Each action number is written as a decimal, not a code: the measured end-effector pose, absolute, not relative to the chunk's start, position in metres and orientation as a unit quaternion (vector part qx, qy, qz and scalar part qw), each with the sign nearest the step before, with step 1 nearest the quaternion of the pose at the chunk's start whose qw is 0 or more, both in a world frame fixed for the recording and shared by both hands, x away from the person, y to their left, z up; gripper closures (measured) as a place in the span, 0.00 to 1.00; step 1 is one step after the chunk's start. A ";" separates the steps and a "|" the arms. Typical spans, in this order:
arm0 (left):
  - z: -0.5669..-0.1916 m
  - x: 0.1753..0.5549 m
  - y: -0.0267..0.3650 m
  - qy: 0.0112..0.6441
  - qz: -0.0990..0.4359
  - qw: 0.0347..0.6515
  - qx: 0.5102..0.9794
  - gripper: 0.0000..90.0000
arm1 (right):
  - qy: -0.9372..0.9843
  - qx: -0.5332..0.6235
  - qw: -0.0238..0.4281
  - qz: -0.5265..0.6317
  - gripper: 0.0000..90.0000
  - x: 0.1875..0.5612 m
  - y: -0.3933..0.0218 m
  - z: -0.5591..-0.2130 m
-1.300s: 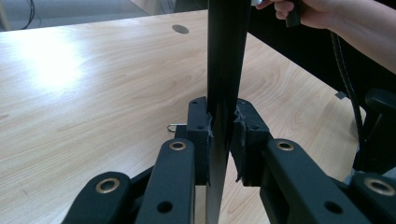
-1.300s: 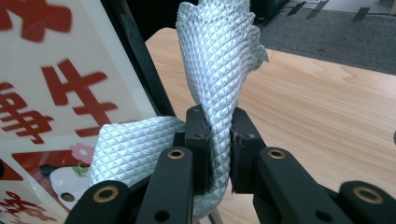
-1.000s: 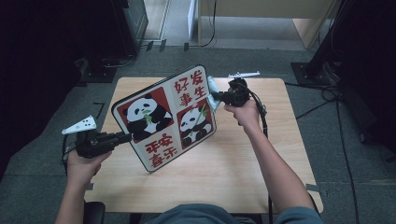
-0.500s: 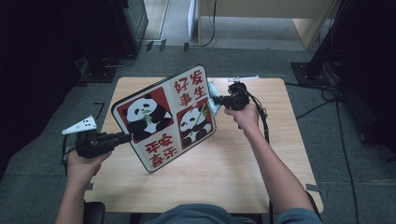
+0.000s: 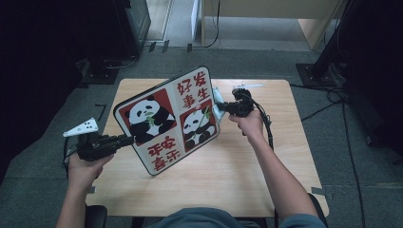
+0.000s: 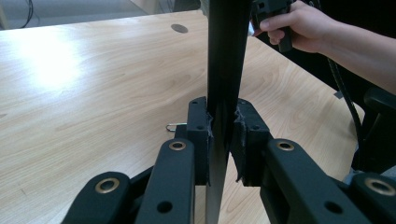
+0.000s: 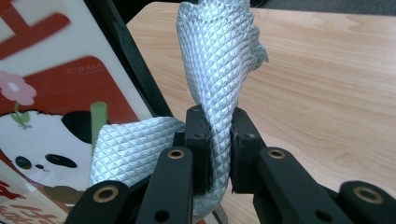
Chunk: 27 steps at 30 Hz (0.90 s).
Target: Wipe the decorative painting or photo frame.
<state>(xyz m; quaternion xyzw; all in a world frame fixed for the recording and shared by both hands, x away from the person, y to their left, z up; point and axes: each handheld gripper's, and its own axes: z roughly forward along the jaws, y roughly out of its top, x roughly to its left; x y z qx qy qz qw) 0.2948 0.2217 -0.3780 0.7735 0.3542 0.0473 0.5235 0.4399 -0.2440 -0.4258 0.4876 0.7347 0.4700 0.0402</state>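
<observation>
A square board (image 5: 166,118) printed with two pandas and red characters stands tilted above the wooden table (image 5: 247,180). My left gripper (image 5: 127,139) is shut on its lower left edge; in the left gripper view the pads clamp the board's thin dark edge (image 6: 226,56) at the left gripper (image 6: 223,135). My right gripper (image 5: 222,107) is shut on a pale blue quilted cloth (image 5: 217,100) and holds it against the board's right side. In the right gripper view the cloth (image 7: 219,60) rises from the right gripper (image 7: 217,135), with a fold lying on the panda picture (image 7: 56,93).
A small metal clip (image 6: 173,126) lies on the table behind the left jaws, and a round hole (image 6: 180,28) sits farther back. Cables (image 5: 328,109) trail over the grey floor at the right. Dark equipment (image 5: 128,28) stands behind the table's left corner.
My right gripper has slid down the board's right side with the cloth, toward the person. The left gripper and the board have stayed put.
</observation>
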 end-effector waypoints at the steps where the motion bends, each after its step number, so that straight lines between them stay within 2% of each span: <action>1: -0.378 0.295 0.222 0.354 0.047 0.524 0.773 0.88 | 0.733 0.489 0.039 0.471 0.90 0.440 -0.244 -0.428; 27: -0.378 0.293 0.221 0.354 0.047 0.523 0.774 0.88 | 0.732 0.504 0.047 0.456 0.90 0.429 -0.246 -0.465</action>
